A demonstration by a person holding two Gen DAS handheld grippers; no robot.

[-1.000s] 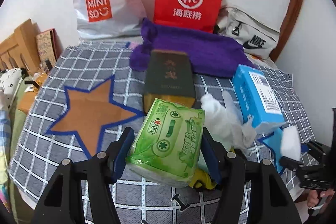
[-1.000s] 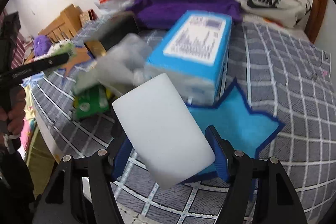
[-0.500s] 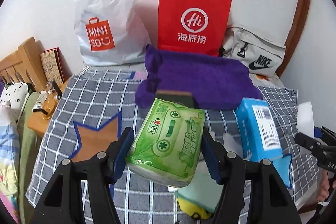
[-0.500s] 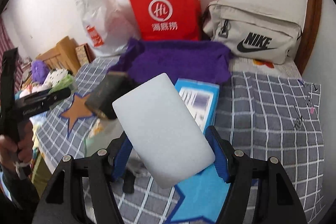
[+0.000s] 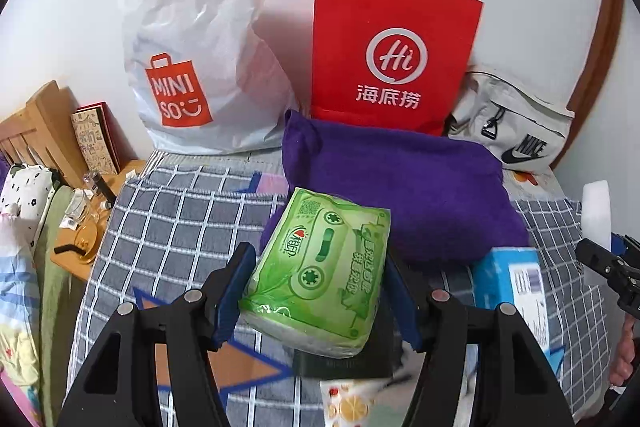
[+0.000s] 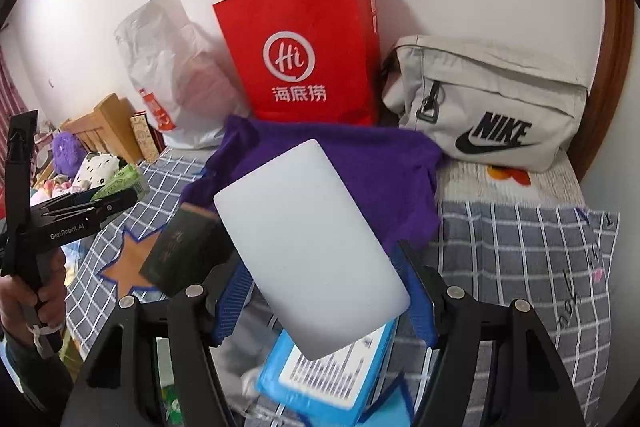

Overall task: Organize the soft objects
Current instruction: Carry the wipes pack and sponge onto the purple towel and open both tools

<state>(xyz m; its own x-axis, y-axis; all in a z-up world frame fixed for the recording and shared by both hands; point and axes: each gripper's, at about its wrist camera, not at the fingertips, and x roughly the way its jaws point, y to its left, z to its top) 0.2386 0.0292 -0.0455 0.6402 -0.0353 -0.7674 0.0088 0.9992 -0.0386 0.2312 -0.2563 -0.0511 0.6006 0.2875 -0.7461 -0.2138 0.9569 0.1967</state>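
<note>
White wall (image 5: 80,7), wooden headboard (image 5: 36,131)

Black left tool (image 5: 316,291) arms, blue ribbed pads, silver screws, right tool (image 6: 320,293) alike, "GenRobot.AI" lettering

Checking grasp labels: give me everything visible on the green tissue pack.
The green tissue pack is a soft, glossy plastic-wrapped packet printed with a cassette-tape design and white lettering. It sits clamped between the blue pads of the left gripper, tilted, printed face up, lifted above the checked blanket. Its wrapper bulges at the lower end. In the right wrist view only a green corner shows beyond the gripper.
</note>
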